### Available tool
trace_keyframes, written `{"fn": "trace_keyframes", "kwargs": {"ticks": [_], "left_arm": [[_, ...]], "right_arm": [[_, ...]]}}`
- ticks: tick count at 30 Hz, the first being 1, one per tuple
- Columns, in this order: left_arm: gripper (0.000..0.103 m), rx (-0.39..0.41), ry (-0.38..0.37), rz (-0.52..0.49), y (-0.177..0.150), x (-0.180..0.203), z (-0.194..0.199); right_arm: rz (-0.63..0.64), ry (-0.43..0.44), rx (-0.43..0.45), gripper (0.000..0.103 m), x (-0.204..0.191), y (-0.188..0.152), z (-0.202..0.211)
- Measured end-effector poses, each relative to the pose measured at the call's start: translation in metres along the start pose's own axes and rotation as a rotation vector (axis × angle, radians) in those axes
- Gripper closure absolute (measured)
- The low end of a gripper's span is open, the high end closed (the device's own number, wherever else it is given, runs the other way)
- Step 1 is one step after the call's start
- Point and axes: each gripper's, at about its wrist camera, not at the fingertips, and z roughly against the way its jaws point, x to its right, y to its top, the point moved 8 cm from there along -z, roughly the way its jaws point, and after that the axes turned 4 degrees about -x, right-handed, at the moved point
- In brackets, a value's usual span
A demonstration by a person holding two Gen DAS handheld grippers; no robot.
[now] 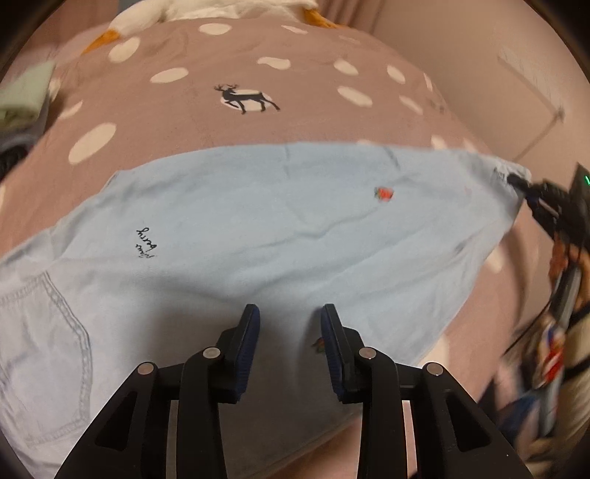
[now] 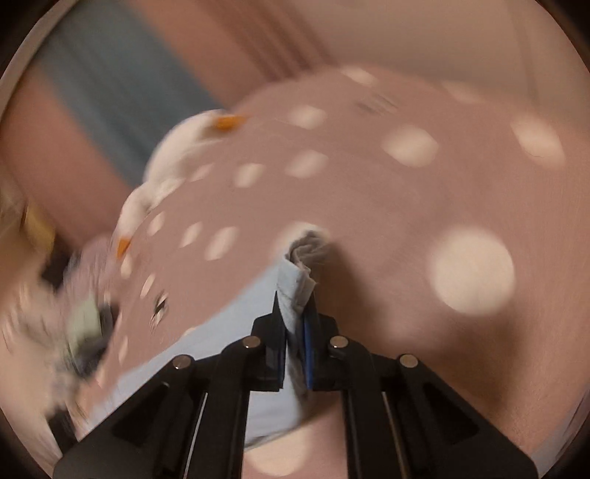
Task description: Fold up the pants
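A: Start at the left. What is there?

B: In the left wrist view, folded green cloth (image 1: 25, 94) sits at the far left edge of the bed. The bedspread (image 1: 155, 121) is dusty pink with pale dots and a deer print (image 1: 245, 97). A white plush toy (image 1: 147, 14) lies at the far end.

A: And the pants?

B: The pants (image 1: 239, 221) are light blue and lie spread flat across the bedspread. A stitched pocket (image 1: 48, 331) shows at lower left, then small dark script (image 1: 145, 243), then a little red mark (image 1: 383, 192) further right. The long axis runs left to right across this view.

A: The left gripper?

B: The left gripper (image 1: 290, 313) hovers over the cloth's near edge, jaws apart with nothing between them. Blue fabric lies directly ahead of and beneath the fingers.

A: Further right?

B: The cloth's far right end rises off the bed into the right gripper (image 1: 516, 180), which shows at the right edge of that view. In the right wrist view, which is blurred, the right gripper (image 2: 295, 317) is clamped on a bunched corner of the pants (image 2: 298, 283).

A: So what does the next move turn on?

B: I judge that the right hand owns the end of the long axis, and the fold would carry it leftward over the body. The left is nearer the middle and could pin or pinch there.
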Motion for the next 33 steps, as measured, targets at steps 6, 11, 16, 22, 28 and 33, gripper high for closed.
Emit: {"fn": "trace_keyframes", "kwargs": {"ticks": [6, 11, 16, 22, 28, 33], "left_arm": [[0.069, 0.108, -0.364, 0.176, 0.029, 0.025, 0.027], [0.051, 0.107, -0.585, 0.301, 0.039, 0.04, 0.015], [0.051, 0.039, -0.661, 0.417, 0.035, 0.036, -0.024], [0.051, 0.047, -0.752, 0.483, 0.045, 0.03, -0.028], [0.093, 0.092, -0.631, 0.424, 0.046, 0.019, -0.013], [0.093, 0.164, -0.519, 0.387, 0.032, -0.007, 0.012]], "right_arm": [[0.487, 0.018, 0.009, 0.095, -0.136, -0.057, -0.007], [0.688, 0.047, -0.048, 0.095, -0.184, -0.124, -0.036], [0.809, 0.022, -0.095, 0.094, -0.187, -0.174, -0.043], [0.878, 0.029, -0.09, 0.094, -0.2, -0.182, -0.047], [0.948, 0.076, -0.05, 0.094, -0.229, -0.196, -0.039], [0.974, 0.157, -0.063, 0.094, -0.26, -0.214, -0.034]]}}
